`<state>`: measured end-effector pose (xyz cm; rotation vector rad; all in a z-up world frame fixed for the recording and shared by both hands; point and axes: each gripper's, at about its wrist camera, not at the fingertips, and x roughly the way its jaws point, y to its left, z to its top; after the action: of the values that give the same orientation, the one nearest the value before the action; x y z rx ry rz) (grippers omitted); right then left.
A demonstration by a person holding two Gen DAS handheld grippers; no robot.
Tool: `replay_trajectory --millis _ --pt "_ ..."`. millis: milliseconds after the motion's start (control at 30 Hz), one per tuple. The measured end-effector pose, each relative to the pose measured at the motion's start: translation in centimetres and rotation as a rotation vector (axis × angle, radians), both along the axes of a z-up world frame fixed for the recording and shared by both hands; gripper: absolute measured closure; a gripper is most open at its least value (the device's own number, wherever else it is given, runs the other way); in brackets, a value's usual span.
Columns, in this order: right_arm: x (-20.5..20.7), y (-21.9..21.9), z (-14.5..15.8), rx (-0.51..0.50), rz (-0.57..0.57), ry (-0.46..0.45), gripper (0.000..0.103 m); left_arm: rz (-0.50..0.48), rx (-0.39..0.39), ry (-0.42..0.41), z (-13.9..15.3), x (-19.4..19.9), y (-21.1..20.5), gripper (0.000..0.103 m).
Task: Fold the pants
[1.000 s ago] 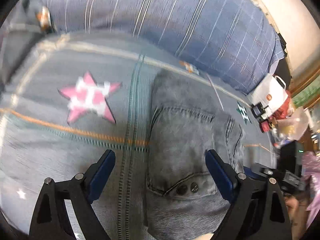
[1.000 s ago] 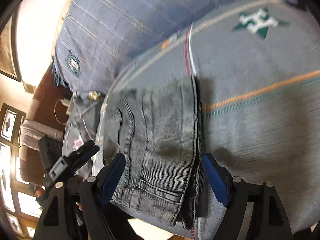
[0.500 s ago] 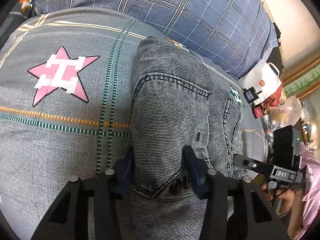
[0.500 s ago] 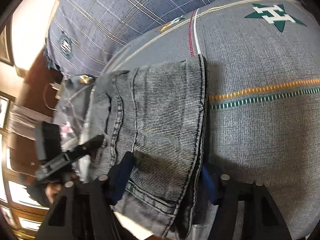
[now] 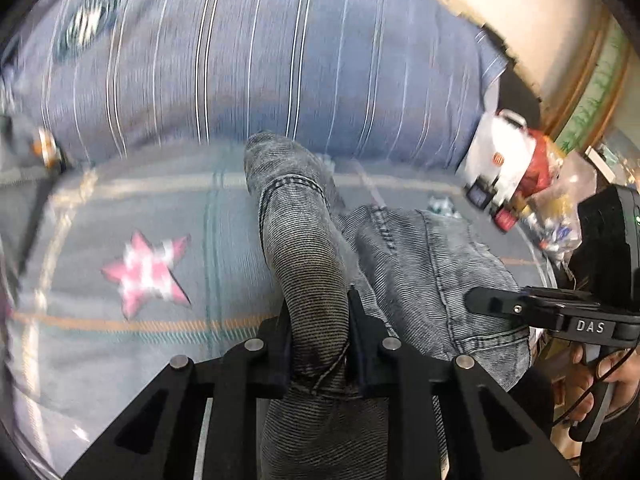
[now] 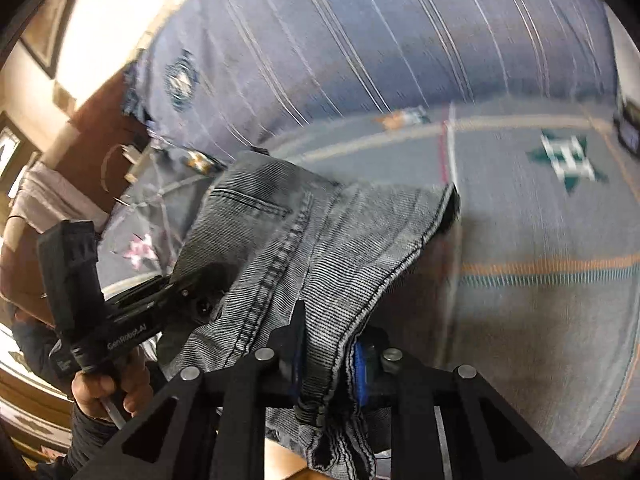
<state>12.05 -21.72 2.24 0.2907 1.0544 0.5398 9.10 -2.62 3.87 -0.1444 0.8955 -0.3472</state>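
Note:
Grey denim pants (image 5: 420,264) lie on a grey bedspread (image 5: 100,360). My left gripper (image 5: 318,340) has a bunched ridge of the denim between its pads, and its jaws are closing on it. This ridge is raised off the bed. In the right wrist view my right gripper (image 6: 326,356) is closing on the stitched edge of the pants (image 6: 320,232), which hangs lifted and sags toward the bed. Each view shows the other gripper off to the side, held by a hand (image 6: 104,392).
The bedspread carries a pink star (image 5: 148,272) and a green star (image 6: 568,160). A blue plaid pillow (image 5: 280,60) lies across the far side. A white bag (image 5: 500,152) and small clutter sit past the bed's right end. Wooden furniture (image 6: 24,264) stands at the left.
Both grippers have gone from wide open to closed on the near edge of the pants. Both have risen, pulling the denim up off the bedspread.

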Motion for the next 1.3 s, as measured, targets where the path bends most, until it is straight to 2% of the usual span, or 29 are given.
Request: replay_trajectory --millis 100,167,233,300,367,400,467,500,533,633,733,800,833,900,933,967,1000,1033,1100,1167,1233,1300 --pt "0.8 0.6 3.2 0.016 0.006 -0.067 0.082 0.017 0.000 -0.083 3.0 0.5 1.2 0.079" --pt "1.5 0.8 5.2 0.027 0.012 -0.121 0.082 0.038 -0.015 -0.101 3.5 1.3 2.2 0.079" --pt "2.7 1.5 5.5 0.013 0.013 -0.140 0.082 0.053 -0.024 -0.085 2.9 2.4 2.8 0.078" --pt "3.8 2.0 4.3 0.012 0.026 -0.134 0.082 0.085 -0.032 -0.045 0.5 3.9 3.5 0.076" --pt "5.0 2.7 1.3 -0.017 0.018 -0.104 0.079 0.103 -0.029 0.047 -3.0 5.2 4.0 0.064" --pt "5.5 2.9 -0.3 -0.031 0.020 -0.084 0.078 0.118 -0.012 0.095 -4.5 5.6 4.2 0.051" --pt "6.8 3.6 -5.0 -0.130 0.007 0.025 0.072 0.158 0.044 0.197 -7.9 5.9 4.6 0.039" --pt "6.8 3.5 -6.5 -0.182 -0.015 0.046 0.067 0.157 0.033 0.205 -8.4 5.6 4.9 0.033" --pt "6.5 3.4 -6.7 -0.178 -0.016 0.029 0.066 0.169 0.029 0.188 -8.0 4.9 5.3 0.031" --pt "4.9 2.4 -4.5 -0.201 -0.035 -0.038 0.062 0.183 0.047 0.087 -4.8 2.5 5.9 0.029" --pt "2.8 1.9 -0.9 -0.168 -0.071 -0.148 0.057 0.191 0.030 -0.020 -2.4 0.4 6.0 0.019" --pt "1.9 2.2 0.0 -0.067 -0.056 -0.158 0.048 0.191 0.054 -0.002 -3.3 0.3 5.2 0.019" --pt "1.6 2.3 -0.4 -0.033 -0.045 -0.142 0.044 0.182 0.089 0.057 -5.1 1.0 4.6 0.019" --pt "2.1 3.5 -3.0 -0.049 0.003 -0.067 0.043 0.201 0.149 0.168 -8.0 2.3 3.9 0.017" --pt "2.8 4.0 -5.6 -0.110 0.009 0.005 0.043 0.227 0.098 0.189 -8.4 2.3 4.2 0.017" --pt "2.8 3.9 -6.4 -0.135 -0.001 0.014 0.044 0.255 0.073 0.186 -7.8 2.0 4.5 0.017" --pt "2.5 3.9 -5.8 -0.130 -0.006 -0.014 0.044 0.273 0.076 0.174 -7.1 1.6 4.7 0.017" --pt "1.9 3.8 -4.7 -0.129 -0.006 -0.033 0.044 0.292 0.115 0.125 -5.6 0.8 4.6 0.017" --pt "0.7 3.7 -2.0 -0.143 -0.006 -0.094 0.037 0.316 0.175 0.044 -3.5 -0.6 4.2 0.017" --pt "-1.2 3.6 1.0 -0.202 -0.025 -0.211 0.014 0.330 0.189 0.005 -2.2 -1.7 3.8 0.012" --pt "-2.4 3.6 2.3 -0.238 -0.026 -0.253 0.000 0.328 0.209 -0.033 -1.0 -2.8 3.1 0.012" --pt "-3.8 3.9 2.6 -0.300 -0.008 -0.260 0.000 0.328 0.222 -0.058 -0.2 -3.6 2.6 0.012"
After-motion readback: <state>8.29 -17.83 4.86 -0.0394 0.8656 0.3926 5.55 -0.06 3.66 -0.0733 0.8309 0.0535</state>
